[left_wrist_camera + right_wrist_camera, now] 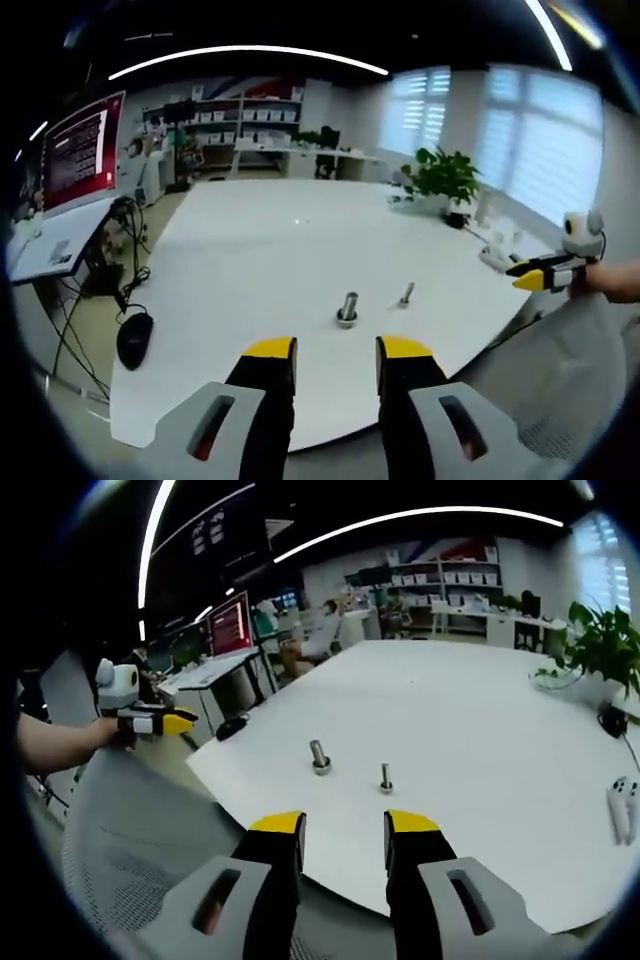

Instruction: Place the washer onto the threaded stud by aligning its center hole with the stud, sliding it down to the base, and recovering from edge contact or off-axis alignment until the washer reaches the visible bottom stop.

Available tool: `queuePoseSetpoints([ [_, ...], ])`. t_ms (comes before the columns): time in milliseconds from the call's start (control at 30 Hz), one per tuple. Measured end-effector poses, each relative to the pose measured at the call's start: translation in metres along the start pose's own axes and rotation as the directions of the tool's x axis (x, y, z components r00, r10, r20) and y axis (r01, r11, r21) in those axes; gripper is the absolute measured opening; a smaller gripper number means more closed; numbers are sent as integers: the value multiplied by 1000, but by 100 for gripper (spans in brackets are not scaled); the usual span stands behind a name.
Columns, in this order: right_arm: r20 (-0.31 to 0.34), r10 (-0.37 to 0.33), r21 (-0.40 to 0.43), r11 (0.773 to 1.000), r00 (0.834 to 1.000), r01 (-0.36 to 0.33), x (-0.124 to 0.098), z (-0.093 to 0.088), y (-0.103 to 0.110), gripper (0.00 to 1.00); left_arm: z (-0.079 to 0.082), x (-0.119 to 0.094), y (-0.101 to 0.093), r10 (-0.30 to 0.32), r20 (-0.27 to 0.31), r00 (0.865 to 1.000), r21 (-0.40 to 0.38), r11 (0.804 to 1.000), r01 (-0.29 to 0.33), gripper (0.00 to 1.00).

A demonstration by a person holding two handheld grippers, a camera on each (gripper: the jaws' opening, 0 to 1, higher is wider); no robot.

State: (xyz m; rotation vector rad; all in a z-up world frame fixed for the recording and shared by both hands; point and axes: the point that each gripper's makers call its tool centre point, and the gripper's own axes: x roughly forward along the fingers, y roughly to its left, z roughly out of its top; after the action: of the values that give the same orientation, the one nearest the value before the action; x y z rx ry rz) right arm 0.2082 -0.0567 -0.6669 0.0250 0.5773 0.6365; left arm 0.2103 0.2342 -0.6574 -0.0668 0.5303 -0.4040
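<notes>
Washer-wise, I'm seeing what looks like one sitting around the base of the bigger stud (347,308) on the white table (250,260), with a smaller bolt (406,293) standing just beside it, though it's too small to be sure. I'm holding my left gripper (336,358) and right gripper (345,837) off the table's near edge, both with jaws apart and gripping nothing.

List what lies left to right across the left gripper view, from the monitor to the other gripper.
Monitor → mouse → larger stud → smaller stud → plant → right gripper.
</notes>
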Motion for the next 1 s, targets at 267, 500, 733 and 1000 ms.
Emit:
queuePoseSetpoints([
  [267, -9, 10, -9, 1000, 1000, -10, 1, -1, 1, 34, 0, 1, 4, 5, 6, 1000, 4, 1000, -5, 30],
  [500, -8, 13, -14, 1000, 1000, -13, 1, -1, 1, 34, 0, 0, 0, 4, -2, 1000, 9, 1000, -4, 30],
  [733, -12, 14, -18, 1000, 1000, -14, 2, -1, 2, 34, -1, 1, -5, -11, -12, 1000, 15, 1000, 11, 29],
  [1000, -21, 11, -20, 1000, 1000, -12, 2, -4, 2, 34, 1, -1, -5, -9, 4, 1000, 11, 1000, 9, 29],
])
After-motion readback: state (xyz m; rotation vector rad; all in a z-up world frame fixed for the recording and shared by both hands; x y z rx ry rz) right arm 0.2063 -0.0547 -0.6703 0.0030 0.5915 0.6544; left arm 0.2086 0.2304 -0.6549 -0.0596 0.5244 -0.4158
